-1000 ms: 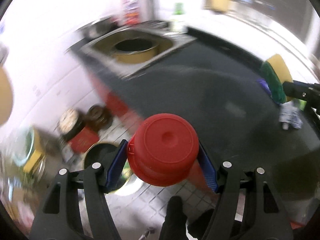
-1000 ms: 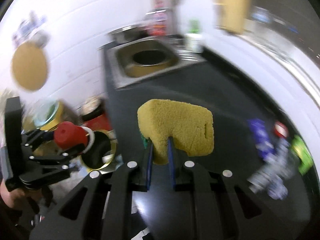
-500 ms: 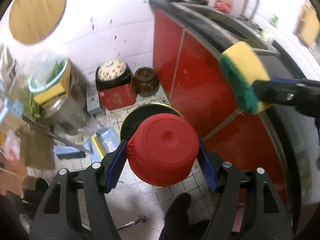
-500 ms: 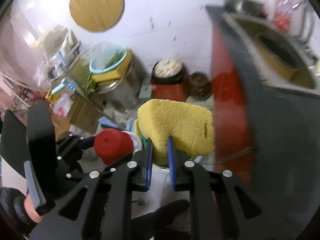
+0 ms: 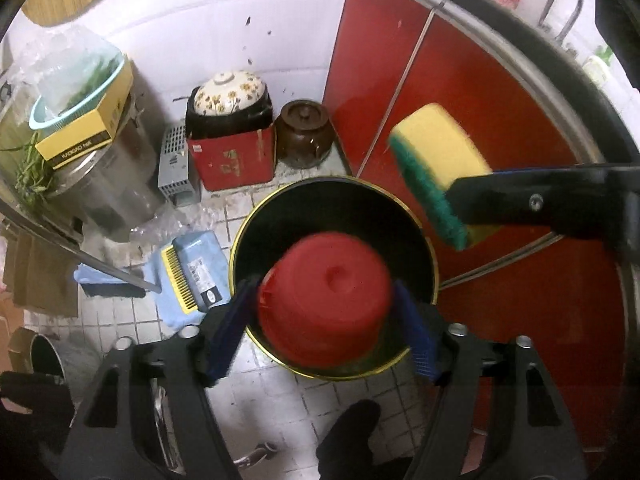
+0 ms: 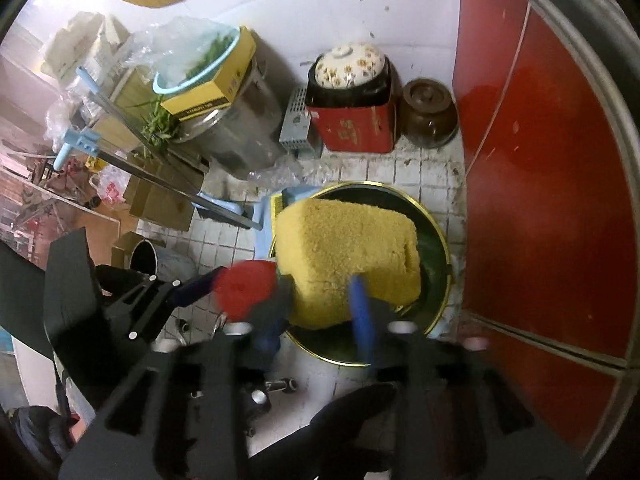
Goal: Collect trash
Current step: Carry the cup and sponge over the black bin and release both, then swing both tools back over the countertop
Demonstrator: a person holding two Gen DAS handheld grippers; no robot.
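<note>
Left wrist view: both claws now over floor bin (image 5: pixel 420 224), counter gone from view. Left gripper (image 5: pixel 324 320) jaws opening, red cup (image 5: pixel 324 300) loose between pads. Right gripper (image 6: pixel 320 312) jaws opening, sponge (image 6: pixel 348 256) between them above bin rim. Red cabinet (image 5: pixel 500 120) close at right.

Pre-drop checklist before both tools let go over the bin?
1. Red cup over the bin opening: ok.
2. Sponge over the bin, right wrist view: ok.
3. Left tool jaws opening, gaps showing beside the cup: ok.
4. Right tool jaws opening, sponge between them: ok; fully released: cannot tell.
5. Space left inside the bin: cannot tell, dark interior.
6. Tools apart from each other: ok.
</note>
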